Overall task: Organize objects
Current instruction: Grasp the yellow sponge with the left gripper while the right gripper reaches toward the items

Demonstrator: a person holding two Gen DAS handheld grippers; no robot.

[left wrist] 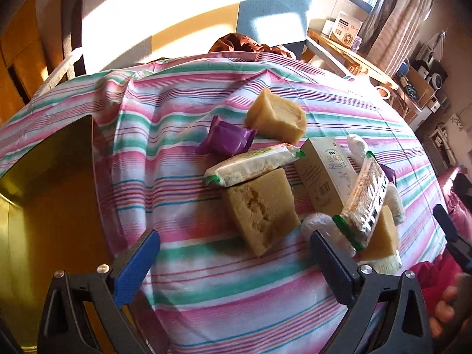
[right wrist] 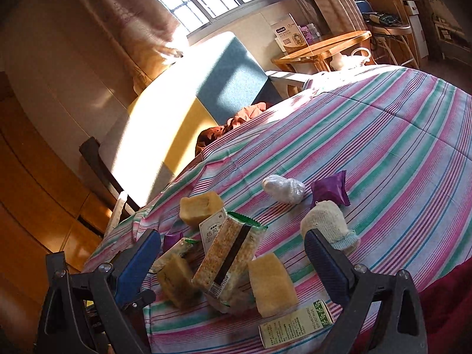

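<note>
Left gripper (left wrist: 234, 258): black frame with blue-padded fingers, spread wide and holding nothing, hovering over the striped bedcover.
Right gripper (right wrist: 233, 255): same build, fingers also spread, nothing pinched.
Ahead of the left gripper: a tan porous sponge block (left wrist: 261, 208) lies just beyond the gap, with a green-and-white wrapped cracker pack (left wrist: 253, 165) resting on its far edge.
Beyond its right finger: a clear cracker pack with black lettering (left wrist: 364, 203) leans on a pale cardboard carton (left wrist: 323, 171).
Further out: a purple foil sachet (left wrist: 227, 140) just beside a second tan sponge block (left wrist: 277, 116).
Between the right gripper's fingers: the leaning cracker pack (right wrist: 228, 261) and another tan sponge block (right wrist: 271, 284); a green-printed box (right wrist: 295, 327) lies nearest.
Surface: pink, green and white striped bedcover (left wrist: 183, 112).
Container: a yellow-lined bin (left wrist: 44, 194) left of the left gripper, nothing visible inside.
Progress: apparently barely begun; items lie jumbled, none sorted.
</note>
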